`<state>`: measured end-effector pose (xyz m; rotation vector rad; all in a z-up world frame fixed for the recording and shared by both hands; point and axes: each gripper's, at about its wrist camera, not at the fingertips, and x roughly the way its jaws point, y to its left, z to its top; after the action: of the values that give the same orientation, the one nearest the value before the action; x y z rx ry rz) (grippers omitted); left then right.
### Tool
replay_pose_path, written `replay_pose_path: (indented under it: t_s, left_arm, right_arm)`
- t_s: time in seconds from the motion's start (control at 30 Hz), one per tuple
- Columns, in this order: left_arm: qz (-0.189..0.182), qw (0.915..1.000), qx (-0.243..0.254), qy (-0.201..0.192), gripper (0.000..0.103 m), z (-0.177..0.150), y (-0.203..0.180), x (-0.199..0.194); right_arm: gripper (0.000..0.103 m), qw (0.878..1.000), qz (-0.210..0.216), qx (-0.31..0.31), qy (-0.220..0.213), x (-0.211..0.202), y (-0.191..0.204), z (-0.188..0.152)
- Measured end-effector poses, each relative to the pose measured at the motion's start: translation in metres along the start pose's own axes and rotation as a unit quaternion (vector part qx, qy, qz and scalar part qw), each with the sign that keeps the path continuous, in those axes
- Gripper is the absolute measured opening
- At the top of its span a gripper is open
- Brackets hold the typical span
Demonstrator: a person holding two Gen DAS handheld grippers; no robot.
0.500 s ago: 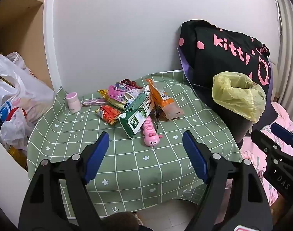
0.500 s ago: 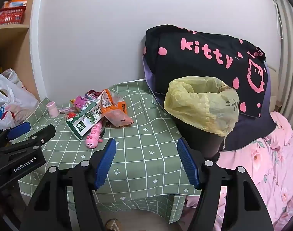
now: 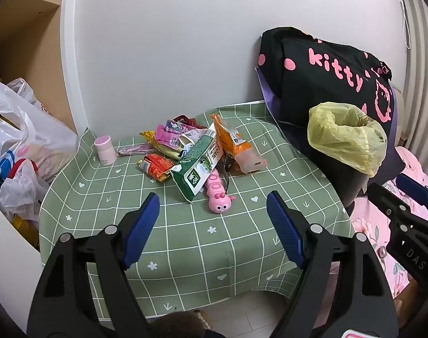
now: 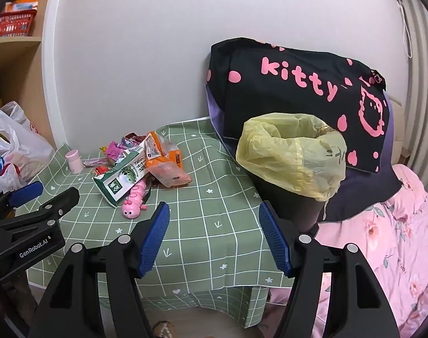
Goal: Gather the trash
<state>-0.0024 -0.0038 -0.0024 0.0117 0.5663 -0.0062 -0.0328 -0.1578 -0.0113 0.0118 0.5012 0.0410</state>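
A heap of trash lies at the back of the green checked table (image 3: pixel 185 239) (image 4: pixel 214 197): a green and white carton (image 3: pixel 198 164) (image 4: pixel 121 176), an orange wrapper (image 3: pixel 236 146) (image 4: pixel 164 155), a red packet (image 3: pixel 156 166) and pink wrappers (image 3: pixel 169 133). A pink caterpillar toy (image 3: pixel 218 194) (image 4: pixel 135 200) lies in front of the carton. A black bin lined with a yellow bag (image 3: pixel 346 135) (image 4: pixel 290 155) stands right of the table. My left gripper (image 3: pixel 212 205) hangs open above the table's front, short of the toy. My right gripper (image 4: pixel 214 217) is open between table and bin, holding nothing.
A small pink jar (image 3: pixel 104 150) (image 4: pixel 74 162) stands at the table's back left. White plastic bags (image 3: pixel 19 140) crowd the left by a wooden shelf. A black "kitty" bag (image 4: pixel 298 90) leans on the wall behind the bin. Pink floral bedding (image 4: pixel 383 239) lies right.
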Motion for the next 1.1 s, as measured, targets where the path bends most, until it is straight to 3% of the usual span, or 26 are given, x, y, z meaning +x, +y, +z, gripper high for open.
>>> replay_pose_path:
  t_s: [1.1]
  left_arm:
    - [-0.01,0.9999,0.007,-0.002,0.075,0.001,-0.005,-0.004]
  right_arm:
    - [0.062,1.0,-0.013,0.011,-0.005,-0.003,-0.009,-0.002]
